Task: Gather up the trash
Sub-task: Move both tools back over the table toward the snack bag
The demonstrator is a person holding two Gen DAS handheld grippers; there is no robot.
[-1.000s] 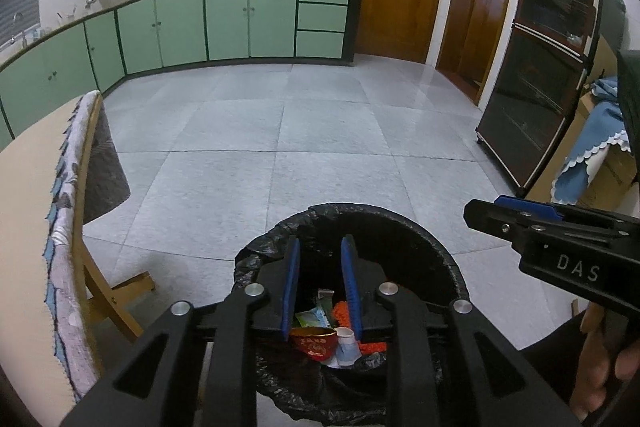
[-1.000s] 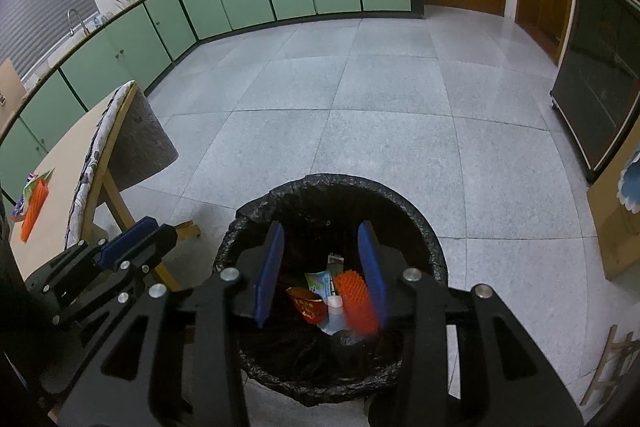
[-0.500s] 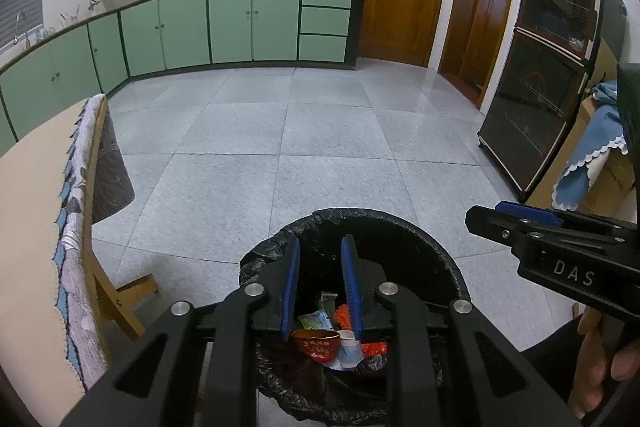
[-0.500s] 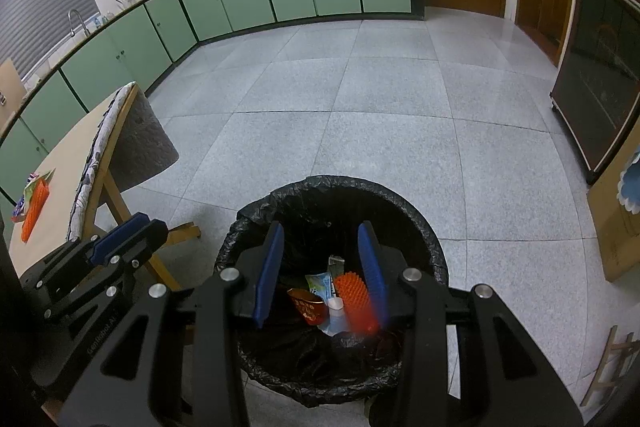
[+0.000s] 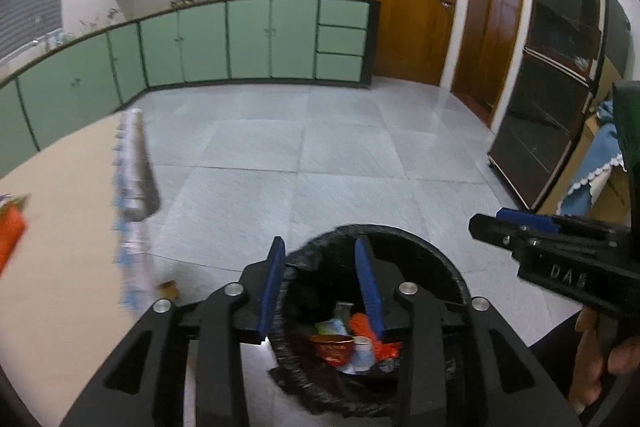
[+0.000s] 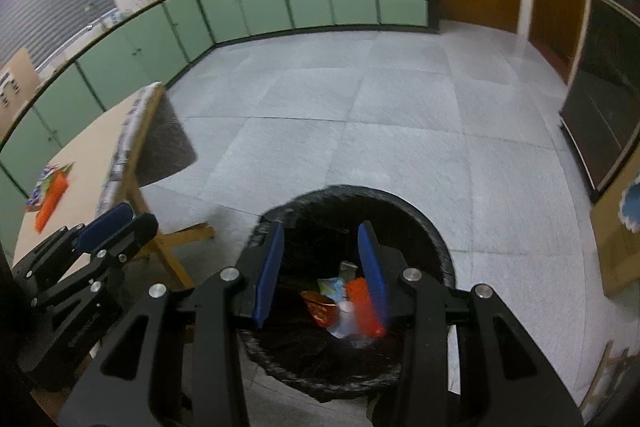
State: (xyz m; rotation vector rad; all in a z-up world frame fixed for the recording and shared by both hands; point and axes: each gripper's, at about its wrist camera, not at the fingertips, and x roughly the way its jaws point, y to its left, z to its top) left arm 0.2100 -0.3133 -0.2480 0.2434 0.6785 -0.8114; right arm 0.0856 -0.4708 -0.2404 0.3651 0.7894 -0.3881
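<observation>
A round bin with a black bag stands on the floor below both grippers. Inside lie a red bowl, a white cup, an orange piece and wrappers. My left gripper hovers over the bin's left rim, its jaws opening, with nothing between them. My right gripper hangs over the bin, open and holding nothing. Each gripper shows in the other's view: the right gripper, the left gripper. An orange packet lies on the table.
A wooden table with a patterned cloth edge stands left of the bin, its legs close to it. Green cabinets line the far wall. A dark glass cabinet and a cardboard box are to the right. Grey tiled floor lies beyond.
Both grippers have risen and drawn back from the bin. The left jaws have spread wider. The left wrist view has swung left, bringing the table top and orange packet into sight.
</observation>
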